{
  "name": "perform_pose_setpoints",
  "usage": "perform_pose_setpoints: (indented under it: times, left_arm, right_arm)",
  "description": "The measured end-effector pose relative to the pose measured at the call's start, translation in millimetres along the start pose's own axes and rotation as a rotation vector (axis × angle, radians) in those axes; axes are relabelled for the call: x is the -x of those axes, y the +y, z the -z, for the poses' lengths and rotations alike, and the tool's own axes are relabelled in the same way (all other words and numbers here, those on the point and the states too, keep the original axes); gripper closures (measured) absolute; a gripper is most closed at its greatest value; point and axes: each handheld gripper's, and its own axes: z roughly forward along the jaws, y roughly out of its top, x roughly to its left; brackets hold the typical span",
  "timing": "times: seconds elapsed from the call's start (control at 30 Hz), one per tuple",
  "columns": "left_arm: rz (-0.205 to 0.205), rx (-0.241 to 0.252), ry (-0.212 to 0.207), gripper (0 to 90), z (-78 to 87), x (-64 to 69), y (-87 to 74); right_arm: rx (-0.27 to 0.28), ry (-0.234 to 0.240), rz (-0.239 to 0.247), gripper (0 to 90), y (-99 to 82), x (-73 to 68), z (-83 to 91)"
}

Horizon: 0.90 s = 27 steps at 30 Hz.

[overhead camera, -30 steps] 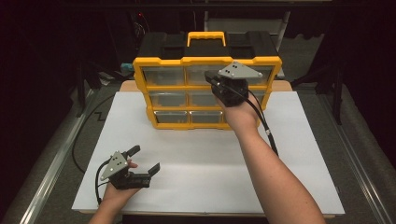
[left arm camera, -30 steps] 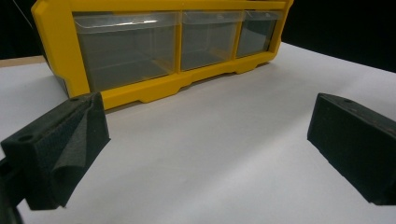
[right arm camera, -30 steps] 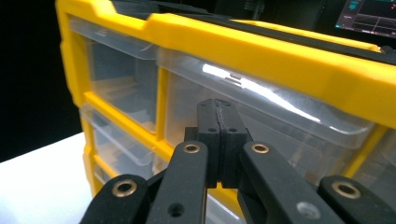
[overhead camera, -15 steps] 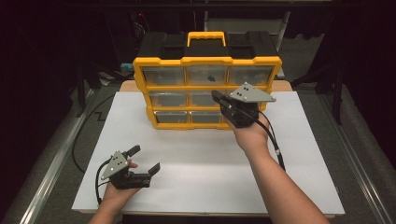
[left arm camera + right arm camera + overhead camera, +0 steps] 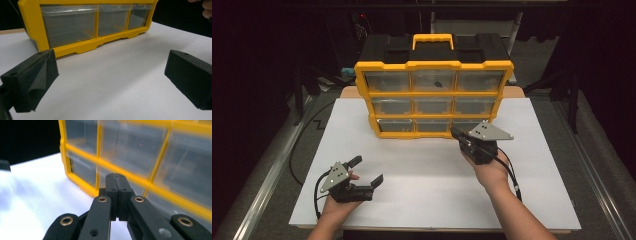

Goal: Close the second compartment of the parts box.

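A yellow and black drawer organiser (image 5: 434,97) with clear drawers stands upright at the back of the white table top (image 5: 432,180); its bottom row of drawers (image 5: 87,25) faces me in the left gripper view. A small dark item (image 5: 435,79) lies in the top middle drawer. My left gripper (image 5: 366,171) rests open near the front left, jaws wide apart with nothing between them. My right gripper (image 5: 456,132) is shut with nothing in it, its tip (image 5: 117,180) just in front of the organiser's bottom right drawers (image 5: 175,177).
A black cable (image 5: 302,145) runs along the left of the table. A metal rail (image 5: 267,180) borders the left side, another (image 5: 597,175) the right. The surroundings are dark.
My right gripper has drawn back from the organiser's upper right drawers, down and toward me, to the bottom row. The left gripper has not moved.
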Motion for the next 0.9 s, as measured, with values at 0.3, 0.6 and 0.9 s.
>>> perform_pose_setpoints:
  times: [0.3, 0.6, 0.9]
  left_arm:
    - [0.012, -0.002, 0.000, 0.3, 0.0, -1.8, -0.5]
    - [0.030, 0.006, 0.013, 0.3, 4.5, -6.1, -0.3]
    - [0.028, -0.006, 0.017, 0.3, 1.3, -5.5, -0.8]
  right_arm:
    - [-0.033, -0.021, -0.042, 90.0, -44.0, 7.0, 22.1]
    - [-0.042, -0.058, -0.081, 90.0, -76.3, 15.3, 63.7]
    - [-0.028, -0.078, -0.125, 90.0, -112.5, 22.5, 81.8]
